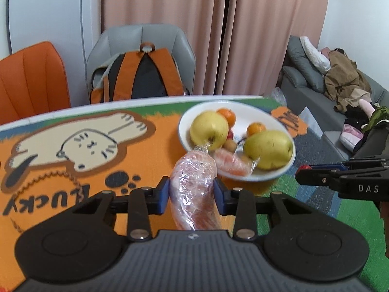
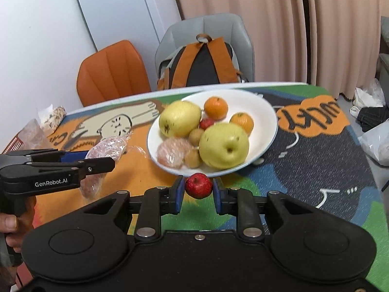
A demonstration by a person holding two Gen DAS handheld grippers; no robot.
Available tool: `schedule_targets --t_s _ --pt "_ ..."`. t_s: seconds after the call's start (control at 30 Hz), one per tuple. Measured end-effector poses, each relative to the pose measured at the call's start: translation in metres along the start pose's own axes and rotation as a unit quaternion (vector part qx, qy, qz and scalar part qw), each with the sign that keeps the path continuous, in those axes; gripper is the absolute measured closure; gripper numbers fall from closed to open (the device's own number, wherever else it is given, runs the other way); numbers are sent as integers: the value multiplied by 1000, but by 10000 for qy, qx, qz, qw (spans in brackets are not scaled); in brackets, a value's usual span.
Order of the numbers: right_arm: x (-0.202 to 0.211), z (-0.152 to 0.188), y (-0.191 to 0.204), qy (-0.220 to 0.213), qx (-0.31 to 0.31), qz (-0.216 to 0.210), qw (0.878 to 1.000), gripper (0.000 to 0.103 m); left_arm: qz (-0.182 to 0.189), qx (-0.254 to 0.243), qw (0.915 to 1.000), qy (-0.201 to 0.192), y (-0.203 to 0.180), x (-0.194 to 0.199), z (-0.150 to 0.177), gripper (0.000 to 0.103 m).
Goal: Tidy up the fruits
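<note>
Cartoon-cat table mat [image 1: 73,150], both grippers loaded and closing on the fruit plate.

Pink curtains [image 1: 170,24], an orange chair [image 1: 31,77] and a grey chair with a backpack [image 1: 143,73] sit beyond the far table edge. On the mat stands a white plate [image 2: 262,112] holding two yellow apples, two oranges, small brown fruits, a small red one and a wrapped pink piece. The left gripper [image 1: 192,189] has its jaws clamped on a plastic-wrapped pink fruit [image 1: 194,185], carried just short of the plate's near-left rim. The right gripper [image 2: 198,189] has its jaws pressed on a small red apple [image 2: 198,185], just short of the near rim. The step in hand looks like delivery. Next, each piece likely needs lifting over the rim to a free gap, the far-right side seeming roomiest, before the jaws part; the round apple may roll.
</note>
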State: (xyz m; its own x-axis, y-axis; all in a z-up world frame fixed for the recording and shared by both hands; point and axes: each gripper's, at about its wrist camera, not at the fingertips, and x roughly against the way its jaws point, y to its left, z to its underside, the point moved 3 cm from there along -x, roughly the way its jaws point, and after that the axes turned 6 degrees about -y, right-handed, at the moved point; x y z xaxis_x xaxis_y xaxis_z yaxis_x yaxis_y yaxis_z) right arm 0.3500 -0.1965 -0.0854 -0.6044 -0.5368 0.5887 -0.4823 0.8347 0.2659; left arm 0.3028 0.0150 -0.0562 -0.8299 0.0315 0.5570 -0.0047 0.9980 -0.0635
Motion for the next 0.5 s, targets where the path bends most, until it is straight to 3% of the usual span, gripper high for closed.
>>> schedule_targets --t_s 0.03,0.1,0.17,0.23,0.5 --pt "2 -3 0 -28 4 3 10000 80 13 -2 10000 -31 -1 1 -4 69" --pt "5 -10 -1 -86 14 -1 10000 80 50 -7 10000 -66 -3 0 -12 83" --pt "9 -19 -2 -170 29 11 9999 80 187 57 9998 -31 -5 -2 -19 88" --pt "10 -25 -3 -223 37 17 9997 80 163 -17 9999 -43 -7 -7 -24 103" --pt "6 -20 -7 -161 -9 12 9999 80 101 86 9998 144 1 -18 -15 103"
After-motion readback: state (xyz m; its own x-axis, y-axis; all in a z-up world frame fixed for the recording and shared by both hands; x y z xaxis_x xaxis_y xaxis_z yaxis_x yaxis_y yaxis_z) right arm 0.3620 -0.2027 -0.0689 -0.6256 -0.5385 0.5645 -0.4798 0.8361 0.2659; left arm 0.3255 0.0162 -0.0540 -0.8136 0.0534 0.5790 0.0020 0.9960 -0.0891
